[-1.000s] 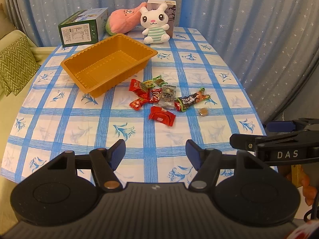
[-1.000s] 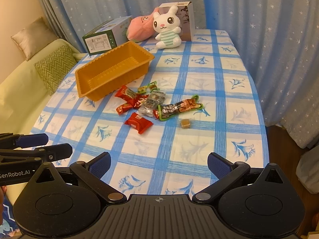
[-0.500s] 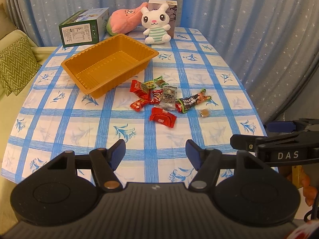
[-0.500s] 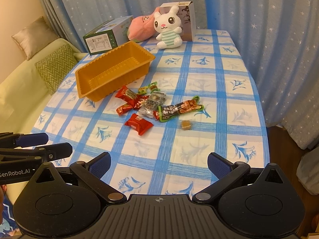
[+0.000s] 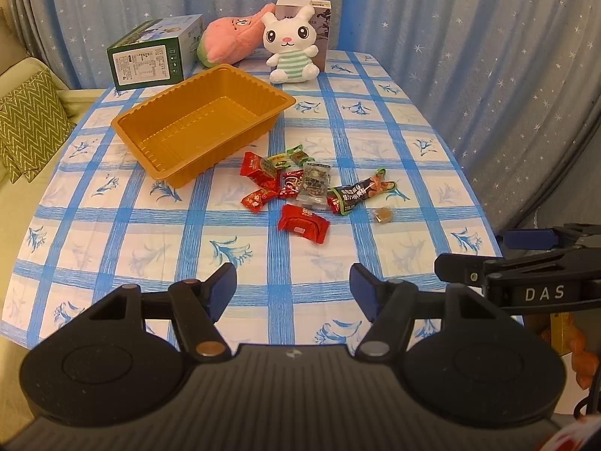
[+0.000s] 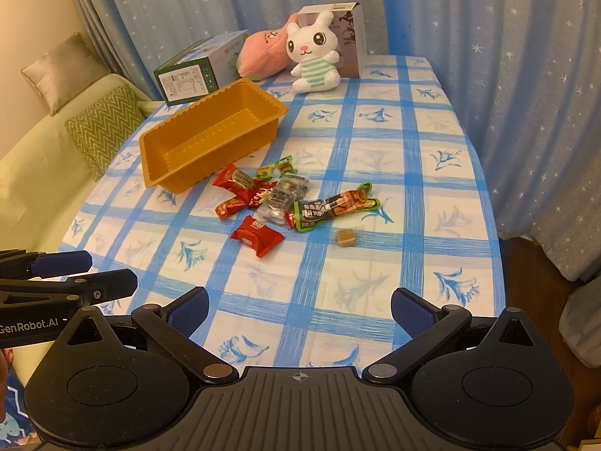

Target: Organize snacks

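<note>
Two grippers hang over the near edge of the table, and almost nothing has changed in the last second: both views have only crept a little toward the snacks. The left gripper [image 5: 293, 287] has its blue-padded fingers spread apart and holds nothing. The right gripper [image 6: 299, 310] is spread even wider and is also unloaded. Each one shows in the side of the other's view, so they stand side by side.

Beyond them lies the blue-checked flower-print tablecloth [image 5: 112, 233]. In the middle of it the snacks are not yet touched: a flat red foil packet [image 5: 303, 223] nearest, a small brown wrapped cube [image 5: 382, 214] to its right and apart from the others, then a long dark pouch with green edges [image 5: 361, 194], and a loose pile of red, clear and green wrappers [image 5: 287, 178]. Just beyond the pile, to the left, the orange ribbed plastic tray [image 5: 204, 122] stands with nothing in it.

At the far edge sit a green cardboard box [image 5: 154, 58], a pink plush toy [image 5: 231, 39] and a white plush rabbit in a striped shirt [image 5: 291, 50].

I judge the task is only at its start; the small advance looks like an approach to the first pick, probably the near red packet.
</note>
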A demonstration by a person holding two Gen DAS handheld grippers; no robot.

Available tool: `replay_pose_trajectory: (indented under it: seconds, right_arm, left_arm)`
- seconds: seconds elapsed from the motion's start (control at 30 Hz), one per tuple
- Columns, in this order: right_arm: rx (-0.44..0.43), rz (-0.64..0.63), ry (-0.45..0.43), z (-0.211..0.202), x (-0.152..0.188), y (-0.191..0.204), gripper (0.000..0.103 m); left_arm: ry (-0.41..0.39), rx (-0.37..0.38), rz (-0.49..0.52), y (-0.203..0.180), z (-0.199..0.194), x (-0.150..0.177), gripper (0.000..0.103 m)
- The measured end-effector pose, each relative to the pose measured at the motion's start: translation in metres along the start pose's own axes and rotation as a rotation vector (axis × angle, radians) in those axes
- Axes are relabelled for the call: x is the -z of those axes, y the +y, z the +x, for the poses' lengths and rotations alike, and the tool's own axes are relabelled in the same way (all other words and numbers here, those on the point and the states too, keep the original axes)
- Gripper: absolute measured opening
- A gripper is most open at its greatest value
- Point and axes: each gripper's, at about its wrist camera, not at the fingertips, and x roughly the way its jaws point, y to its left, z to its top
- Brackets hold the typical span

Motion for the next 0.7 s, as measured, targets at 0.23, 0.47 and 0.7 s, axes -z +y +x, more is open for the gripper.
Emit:
replay_pose_trajectory:
  seconds: [0.23,0.47,0.7]
  right_arm:
    - [-0.001,0.001,0.000,0.0006,-0.0007,-0.0013,0.103]
    - [-0.003,-0.001,0.000,-0.0005,0.0000,-0.0033,0.103]
    - [-0.003,0.000,0.000,-0.0003,0.0002,-0.0026,0.103]
  left_arm:
    - [0.001,-0.002,0.000,-0.0005,0.0002,-0.0003,0.064]
    - [0.001,-0.003,-0.001,-0.0010,0.0003,-0.0005,0.064]
    - [0.002,-0.003,-0.001,-0.0012,0.0002,-0.0006,0.064]
